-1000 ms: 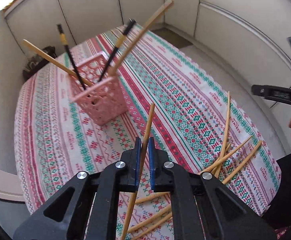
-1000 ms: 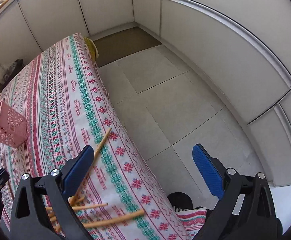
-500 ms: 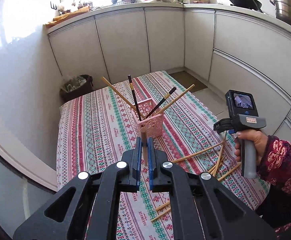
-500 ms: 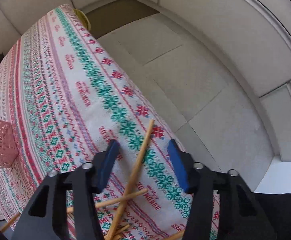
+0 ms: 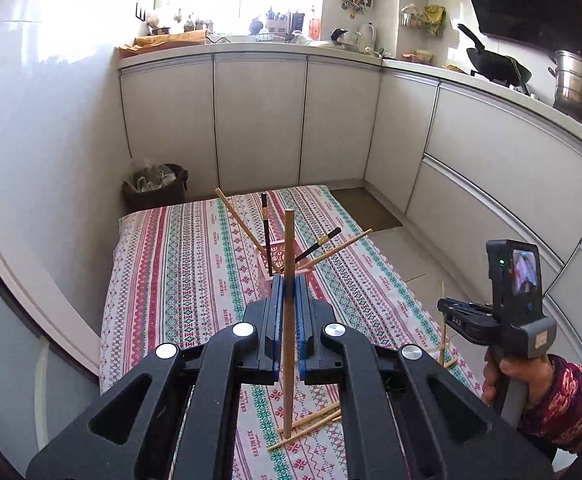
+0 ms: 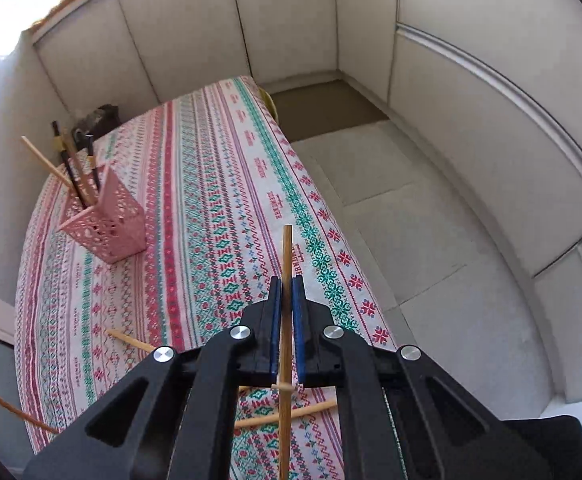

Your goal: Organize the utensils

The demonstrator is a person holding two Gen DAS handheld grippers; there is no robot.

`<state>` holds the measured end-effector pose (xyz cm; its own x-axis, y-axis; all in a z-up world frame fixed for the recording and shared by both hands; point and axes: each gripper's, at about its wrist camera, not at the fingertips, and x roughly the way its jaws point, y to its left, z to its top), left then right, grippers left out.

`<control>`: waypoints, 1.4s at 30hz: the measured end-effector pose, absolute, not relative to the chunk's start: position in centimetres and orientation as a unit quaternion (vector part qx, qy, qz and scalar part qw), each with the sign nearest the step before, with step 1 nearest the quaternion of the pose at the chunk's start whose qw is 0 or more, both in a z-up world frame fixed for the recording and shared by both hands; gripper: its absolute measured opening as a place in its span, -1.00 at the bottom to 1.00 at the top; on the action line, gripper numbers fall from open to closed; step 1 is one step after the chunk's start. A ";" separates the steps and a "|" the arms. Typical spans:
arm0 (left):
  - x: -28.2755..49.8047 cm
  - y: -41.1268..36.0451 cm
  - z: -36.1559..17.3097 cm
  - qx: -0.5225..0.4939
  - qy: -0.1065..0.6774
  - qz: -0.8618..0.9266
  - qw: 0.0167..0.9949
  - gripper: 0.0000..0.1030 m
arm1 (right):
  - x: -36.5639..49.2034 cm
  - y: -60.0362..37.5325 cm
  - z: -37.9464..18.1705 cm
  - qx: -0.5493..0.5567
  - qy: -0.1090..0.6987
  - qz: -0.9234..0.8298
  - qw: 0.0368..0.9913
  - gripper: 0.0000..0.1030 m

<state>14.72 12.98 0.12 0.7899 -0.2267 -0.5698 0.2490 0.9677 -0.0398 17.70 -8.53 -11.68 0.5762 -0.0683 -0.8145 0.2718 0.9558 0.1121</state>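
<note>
Both grippers, left gripper point(image 5: 288, 286) and right gripper point(image 6: 287, 286), pinch one chopstick each; pink holder point(image 5: 277, 258) seems mostly hidden.

My left tool point(image 5: 287, 286) is matt black plastic with bright metal rivets and blue ribbed rubbery pads, and my right tool point(image 6: 286, 292) is built the same. Each one pinches a pale, unvarnished wooden chopstick point(image 5: 288, 320), smooth and dull. At ten o'clock from my right tool stands the pink basket point(image 6: 107, 224), perforated plastic with a soft sheen. The desk wears a woven cloth point(image 6: 211, 184), matt and patterned. At two o'clock from my left tool the steel pot point(image 5: 577, 88) gleams above glossy cabinet fronts point(image 5: 259, 120).
</note>
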 end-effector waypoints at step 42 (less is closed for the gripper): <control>14.2 18.9 1.0 -0.065 0.285 -0.102 0.951 -0.91 | 28.5 -8.3 -19.3 0.060 0.562 -0.090 0.820 -0.07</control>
<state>14.21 18.94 0.96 0.8171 -0.2310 -0.5282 0.1576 0.9708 -0.1809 28.46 -8.33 -19.35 0.3531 -0.0801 -0.9321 0.2157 0.9765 -0.0022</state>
